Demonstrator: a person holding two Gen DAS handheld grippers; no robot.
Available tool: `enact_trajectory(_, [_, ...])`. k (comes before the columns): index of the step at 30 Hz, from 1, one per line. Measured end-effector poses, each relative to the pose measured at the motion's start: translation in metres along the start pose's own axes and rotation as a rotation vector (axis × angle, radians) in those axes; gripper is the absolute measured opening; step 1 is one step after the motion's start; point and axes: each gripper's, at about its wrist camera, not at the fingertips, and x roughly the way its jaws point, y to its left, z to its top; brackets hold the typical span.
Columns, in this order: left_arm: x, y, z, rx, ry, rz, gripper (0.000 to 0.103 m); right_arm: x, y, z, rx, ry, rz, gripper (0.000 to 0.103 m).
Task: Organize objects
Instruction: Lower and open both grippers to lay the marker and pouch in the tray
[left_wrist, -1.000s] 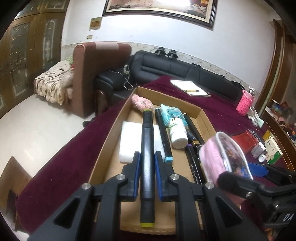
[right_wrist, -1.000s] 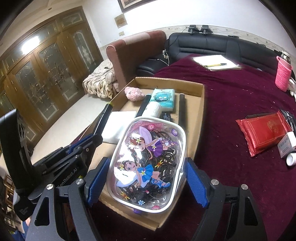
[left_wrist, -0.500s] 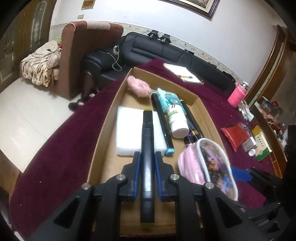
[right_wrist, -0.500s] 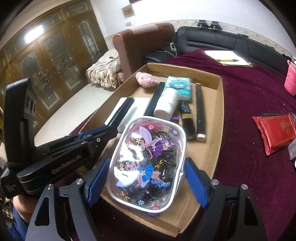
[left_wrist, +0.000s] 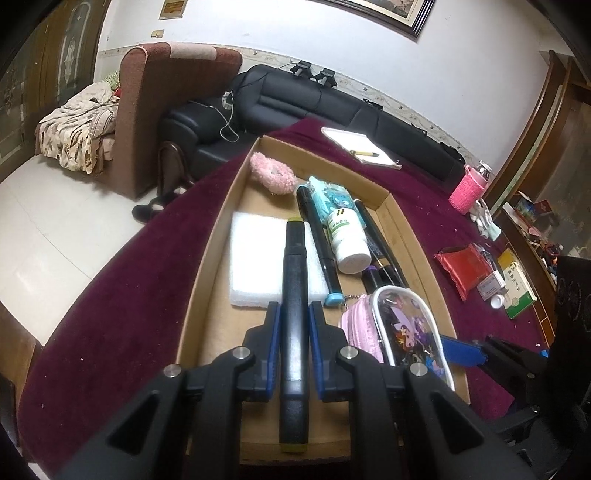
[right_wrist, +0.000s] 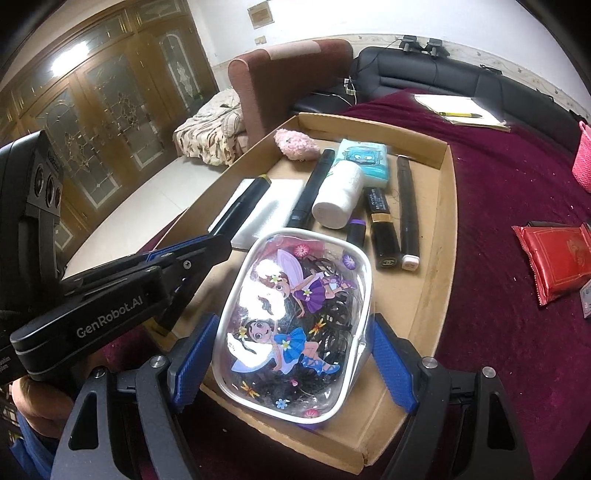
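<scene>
My left gripper (left_wrist: 294, 314) is shut on a black marker with yellow-green ends (left_wrist: 294, 273), held over the cardboard tray (left_wrist: 207, 266) above a white foam pad (left_wrist: 255, 258). My right gripper (right_wrist: 291, 347) is shut on a clear fairy-print pouch (right_wrist: 295, 314) holding dark hair ties, over the tray's near right part (right_wrist: 436, 258). The pouch also shows in the left wrist view (left_wrist: 402, 332). In the tray lie a pink fluffy item (left_wrist: 273, 177), a teal tissue pack (left_wrist: 328, 199), a white bottle (left_wrist: 347, 240), more black markers (left_wrist: 317, 240) and a lipstick (right_wrist: 384, 229).
The tray sits on a dark red tablecloth (left_wrist: 110, 295). A red packet (left_wrist: 465, 266), small boxes (left_wrist: 517, 288), a pink cup (left_wrist: 469, 188) and a notepad with pen (left_wrist: 358, 147) lie to the right and back. Sofas (left_wrist: 332, 103) stand beyond the table.
Both grippers have moved forward and lower over the tray. The marker now points over the foam pad and the pouch sits deeper over the tray's near right part.
</scene>
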Motion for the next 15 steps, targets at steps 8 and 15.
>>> enact_trajectory(8, [0.003,-0.003,-0.004,0.008,0.014,0.001,0.015,0.004,0.004,-0.003,-0.016,0.033,0.000,0.087])
enact_trajectory(15, [-0.004,0.003,-0.002,-0.025,0.011,-0.023,0.019,-0.008,0.004,-0.005,-0.012,0.016,0.014,0.087])
